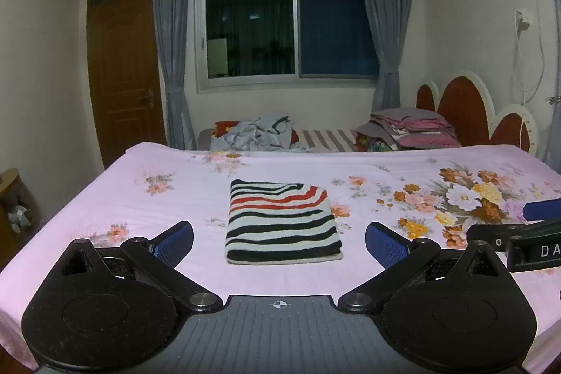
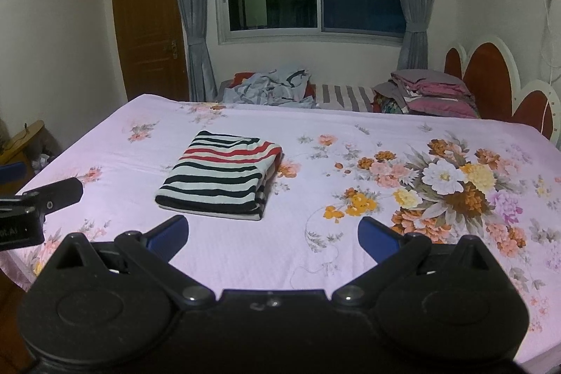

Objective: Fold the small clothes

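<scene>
Striped garment [image 1: 280, 221] lies folded into a neat rectangle mid-bed, on the floral sheet [image 1: 147, 212], just ahead of both tools. Fold looks finished; next likely step is setting it aside or fetching another from the crumpled pile [image 1: 257, 135] at the far edge. Best to lift it from underneath at both short ends, keeping layers stacked. Left gripper [image 1: 278, 239] fingers wide, empty. Right gripper [image 2: 273, 233] fingers wide, empty. Black, white and red stripes; thick, soft, edges aligned.
</scene>
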Motion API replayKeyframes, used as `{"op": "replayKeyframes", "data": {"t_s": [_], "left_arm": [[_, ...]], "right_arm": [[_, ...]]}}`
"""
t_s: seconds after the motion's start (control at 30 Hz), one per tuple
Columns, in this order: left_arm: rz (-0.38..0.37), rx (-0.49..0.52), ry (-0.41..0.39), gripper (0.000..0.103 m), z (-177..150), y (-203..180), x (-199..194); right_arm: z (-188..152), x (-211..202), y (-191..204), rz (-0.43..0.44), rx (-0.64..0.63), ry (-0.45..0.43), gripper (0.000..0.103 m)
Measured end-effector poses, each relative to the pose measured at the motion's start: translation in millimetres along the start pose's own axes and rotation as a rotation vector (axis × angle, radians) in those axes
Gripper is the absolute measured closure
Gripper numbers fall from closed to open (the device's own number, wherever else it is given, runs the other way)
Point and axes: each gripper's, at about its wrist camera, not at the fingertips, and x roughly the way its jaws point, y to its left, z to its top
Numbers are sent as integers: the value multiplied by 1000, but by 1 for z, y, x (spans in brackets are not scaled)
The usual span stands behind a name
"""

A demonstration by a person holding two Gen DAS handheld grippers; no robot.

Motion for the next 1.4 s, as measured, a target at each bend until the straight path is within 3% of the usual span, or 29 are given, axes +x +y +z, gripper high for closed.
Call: {"op": "replayKeyframes", "data": {"t_s": [1.4], "left_arm": [[14,0,-9,0,-3,4,-2]], "right_arm": [[2,-4,2,3,3,-8,0]]}}
